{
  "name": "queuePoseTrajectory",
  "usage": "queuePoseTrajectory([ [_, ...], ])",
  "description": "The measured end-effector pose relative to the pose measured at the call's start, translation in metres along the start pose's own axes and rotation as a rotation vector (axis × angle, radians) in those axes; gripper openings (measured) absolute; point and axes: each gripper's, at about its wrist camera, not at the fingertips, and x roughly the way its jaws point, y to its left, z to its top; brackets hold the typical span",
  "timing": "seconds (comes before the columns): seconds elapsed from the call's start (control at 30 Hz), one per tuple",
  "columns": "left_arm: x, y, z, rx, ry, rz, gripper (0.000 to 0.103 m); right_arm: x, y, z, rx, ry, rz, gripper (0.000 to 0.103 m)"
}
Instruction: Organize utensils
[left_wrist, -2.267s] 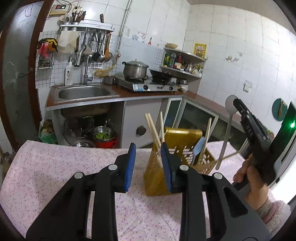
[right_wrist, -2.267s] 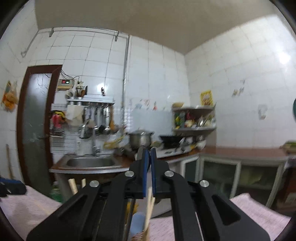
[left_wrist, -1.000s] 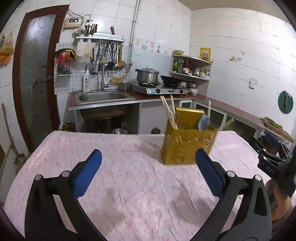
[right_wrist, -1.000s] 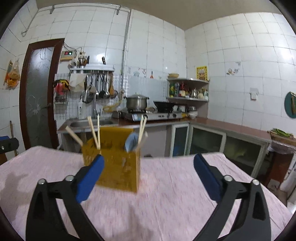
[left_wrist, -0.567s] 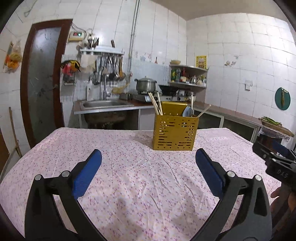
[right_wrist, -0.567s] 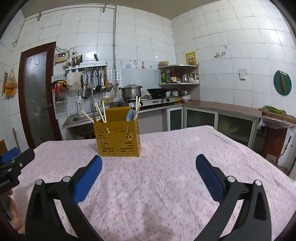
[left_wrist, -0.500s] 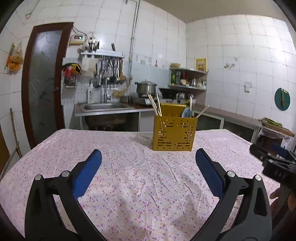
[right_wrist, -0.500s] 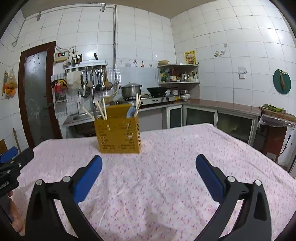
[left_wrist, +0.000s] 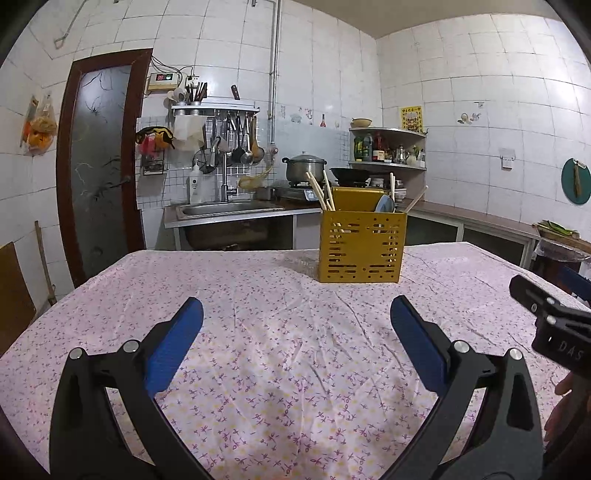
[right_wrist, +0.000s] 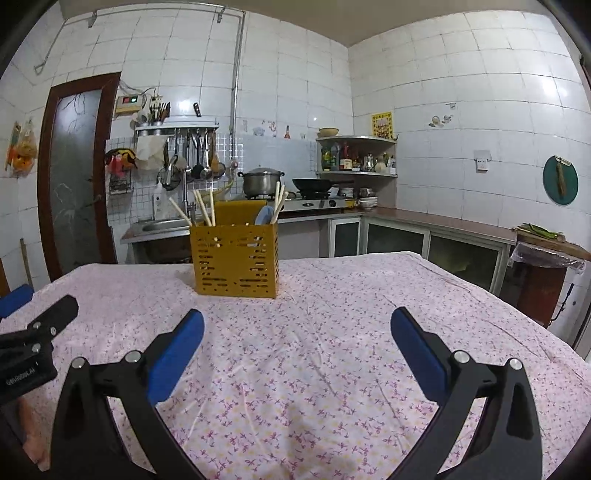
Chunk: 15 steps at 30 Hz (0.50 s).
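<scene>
Floral-clothed surface (left_wrist: 280, 332) in a tiled kitchen bears one yellow caddy (left_wrist: 360, 249). Left tongs (left_wrist: 295, 334) and right tongs (right_wrist: 297, 336) gape wide, empty.

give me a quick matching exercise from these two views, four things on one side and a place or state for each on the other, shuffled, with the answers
Things:
1. utensil holder
2. chopsticks
3. left gripper
4. metal pot

Places or states:
A. open and holding nothing
B. on the stove at the back
C. standing on the flowered tablecloth
D. sticking up out of the yellow box

Pairs: 1-C, 2-D, 3-A, 4-B
</scene>
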Motion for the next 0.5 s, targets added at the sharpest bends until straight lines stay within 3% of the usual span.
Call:
queuePoseTrajectory([
  [0.5,-0.005,-0.0036,0.0001,0.028,-0.028,0.0,0.098,-0.0053,0.0003,-0.0019,0.006,-0.003,-0.001,0.099],
])
